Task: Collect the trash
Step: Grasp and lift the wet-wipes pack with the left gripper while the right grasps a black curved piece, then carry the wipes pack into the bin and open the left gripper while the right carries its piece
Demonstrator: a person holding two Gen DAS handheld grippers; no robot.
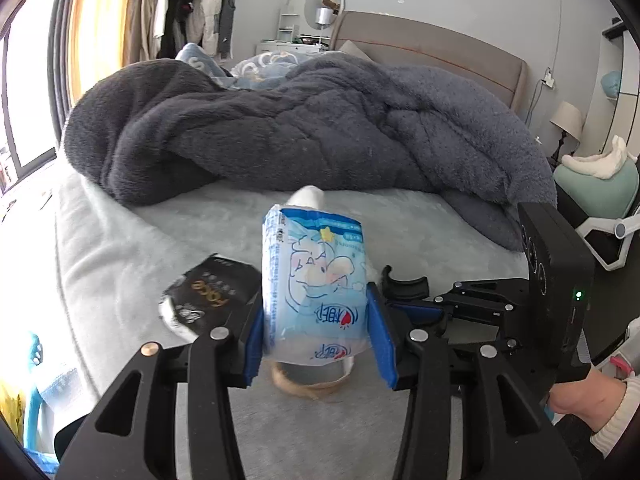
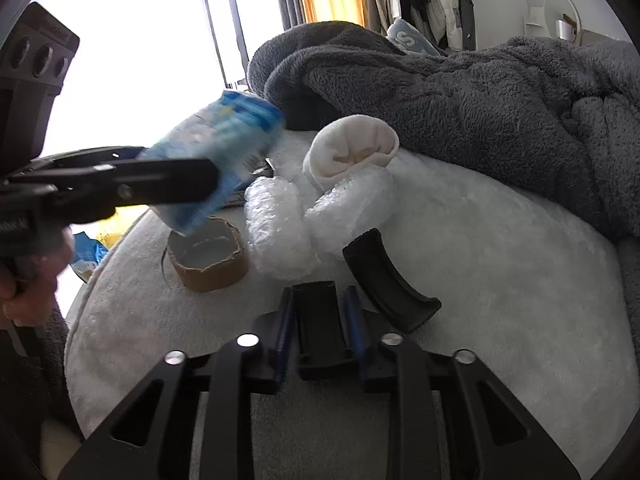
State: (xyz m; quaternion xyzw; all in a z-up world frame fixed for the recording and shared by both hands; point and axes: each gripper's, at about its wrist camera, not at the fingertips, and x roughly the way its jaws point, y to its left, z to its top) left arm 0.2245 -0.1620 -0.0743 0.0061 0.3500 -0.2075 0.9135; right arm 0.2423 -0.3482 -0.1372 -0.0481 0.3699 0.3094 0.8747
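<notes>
My left gripper [image 1: 316,336] pinches the tissue pack [image 1: 314,288] upright; my right gripper [image 2: 318,336] clamps a black curved piece [image 2: 320,328] (its twin [image 2: 390,280] lies just ahead-right, lengthwise away).

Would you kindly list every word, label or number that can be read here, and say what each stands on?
"S": one large white letter on the blue blanket, the rest hidden.
Tissue pack in the left gripper: red and blue brand characters, upside down, not readable; side print too small.
Black packet: gold logo, upside down and blurred, unreadable.
Nothing else bears text.
</notes>
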